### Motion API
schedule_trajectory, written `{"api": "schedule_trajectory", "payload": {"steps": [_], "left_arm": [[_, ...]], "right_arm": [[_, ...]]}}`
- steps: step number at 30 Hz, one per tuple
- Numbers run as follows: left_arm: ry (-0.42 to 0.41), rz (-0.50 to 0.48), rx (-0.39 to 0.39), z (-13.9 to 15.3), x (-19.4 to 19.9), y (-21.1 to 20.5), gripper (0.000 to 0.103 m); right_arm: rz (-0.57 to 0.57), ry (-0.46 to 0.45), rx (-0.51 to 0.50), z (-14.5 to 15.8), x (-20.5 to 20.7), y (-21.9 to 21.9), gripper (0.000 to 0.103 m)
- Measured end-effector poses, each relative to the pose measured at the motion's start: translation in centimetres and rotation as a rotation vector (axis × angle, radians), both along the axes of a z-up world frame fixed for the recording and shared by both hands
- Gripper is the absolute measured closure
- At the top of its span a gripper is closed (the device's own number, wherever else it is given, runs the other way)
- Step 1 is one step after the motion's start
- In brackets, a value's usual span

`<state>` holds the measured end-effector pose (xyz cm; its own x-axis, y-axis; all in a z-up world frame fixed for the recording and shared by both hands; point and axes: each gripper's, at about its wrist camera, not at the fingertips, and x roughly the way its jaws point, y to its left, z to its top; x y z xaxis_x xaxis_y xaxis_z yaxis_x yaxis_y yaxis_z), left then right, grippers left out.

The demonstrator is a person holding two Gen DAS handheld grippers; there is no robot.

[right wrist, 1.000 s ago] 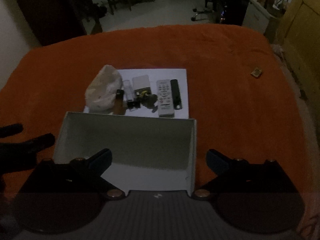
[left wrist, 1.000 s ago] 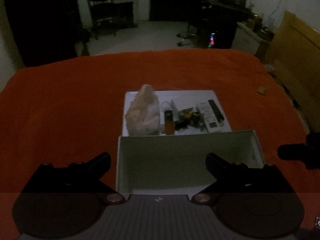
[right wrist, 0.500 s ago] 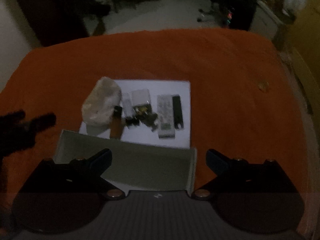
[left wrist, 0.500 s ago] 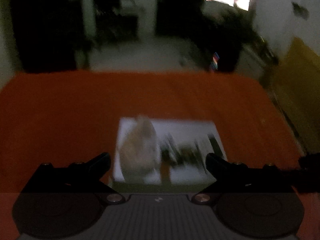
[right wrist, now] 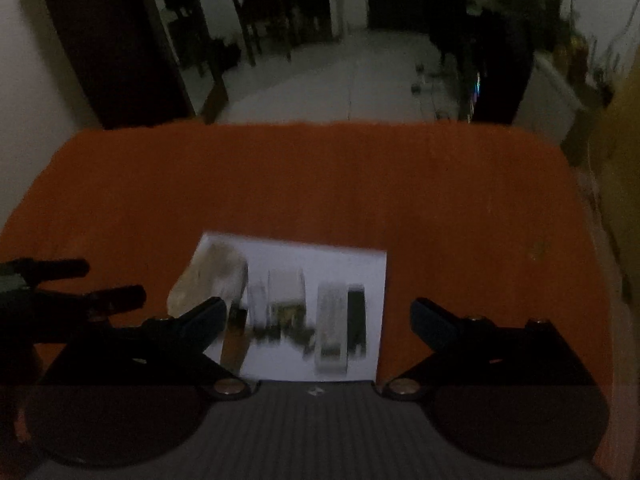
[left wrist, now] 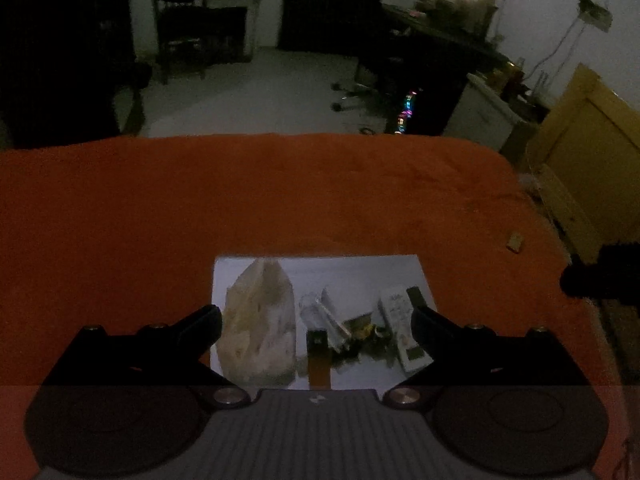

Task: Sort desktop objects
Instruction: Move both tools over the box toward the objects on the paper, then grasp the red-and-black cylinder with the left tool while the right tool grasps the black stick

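While both jaws stand apart, left gripper (left wrist: pixel 316 322) and right gripper (right wrist: pixel 318 312) hover empty over white sheet (left wrist: pixel 360 270) near the orange surface's (left wrist: pixel 160 208) near edge; crumpled bag (left wrist: pixel 258 328), white remote (left wrist: pixel 402 328) lie on sheet

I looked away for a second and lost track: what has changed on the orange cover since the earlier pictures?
The open grey box that sat in front of both cameras is no longer in either view; both have tilted up, more of the room showing. Nothing was grasped or let go: the left gripper and right gripper keep their jaws apart. The white sheet, plastic bag, white remote and black remote keep their arrangement.
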<state>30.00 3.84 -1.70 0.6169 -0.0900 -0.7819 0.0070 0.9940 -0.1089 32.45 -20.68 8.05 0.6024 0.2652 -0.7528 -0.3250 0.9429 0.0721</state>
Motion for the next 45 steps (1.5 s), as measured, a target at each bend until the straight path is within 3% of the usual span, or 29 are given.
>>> {"api": "schedule_trajectory", "payload": {"steps": [5, 8, 11, 15, 19, 25, 29, 32, 37, 40, 43, 45], "left_arm": [[0.064, 0.028, -0.063, -2.3, 2.9, 0.9, 0.001], [0.112, 0.027, -0.059, -3.7, 3.9, 0.8, 0.011], [0.144, -0.029, -0.105, -5.0, 5.1, 0.7, 0.011], [0.057, 0.153, -0.185, -6.3, 5.3, 2.3, 0.003], [0.01, 0.202, -0.152, -7.1, 5.8, 2.6, 0.001], [-0.044, 0.26, -0.126, -8.5, 6.5, 3.1, 0.001], [0.057, 0.177, -0.097, -10.2, 7.4, 2.5, 0.002], [0.134, 0.111, -0.071, -11.4, 8.1, 2.1, 0.014], [0.229, -0.029, 0.001, -13.4, 7.9, 0.6, 0.022], [0.263, -0.099, 0.053, -14.2, 7.0, -0.3, 0.022], [0.301, -0.131, 0.098, -15.0, 6.4, -0.8, 0.022], [0.318, -0.153, 0.134, -15.6, 6.2, -1.2, 0.022]], "right_arm": [[-0.001, 0.022, 0.097, -1.1, 2.5, -0.3, 0.004], [-0.011, 0.018, 0.132, -2.1, 4.0, -0.3, 0.004], [0.014, -0.008, 0.134, -2.7, 5.4, 0.0, 0.004], [-0.002, -0.047, 0.183, -2.8, 6.8, -0.1, 0.004], [0.002, -0.064, 0.162, -4.4, 8.1, 0.2, 0.004], [-0.146, -0.011, 0.147, -10.0, 10.7, -0.5, 0.004], [-0.175, 0.082, 0.14, -14.3, 12.8, -1.5, 0.005], [-0.157, 0.179, 0.163, -16.9, 13.9, -2.0, 0.007], [-0.11, 0.208, 0.059, -19.2, 14.5, -1.6, 0.011], [-0.071, 0.223, 0.031, -20.1, 14.3, -1.6, 0.019], [-0.049, 0.218, -0.032, -21.2, 14.5, -1.6, 0.04], [-0.033, 0.21, -0.089, -22.2, 15.0, -1.4, 0.043]]}}
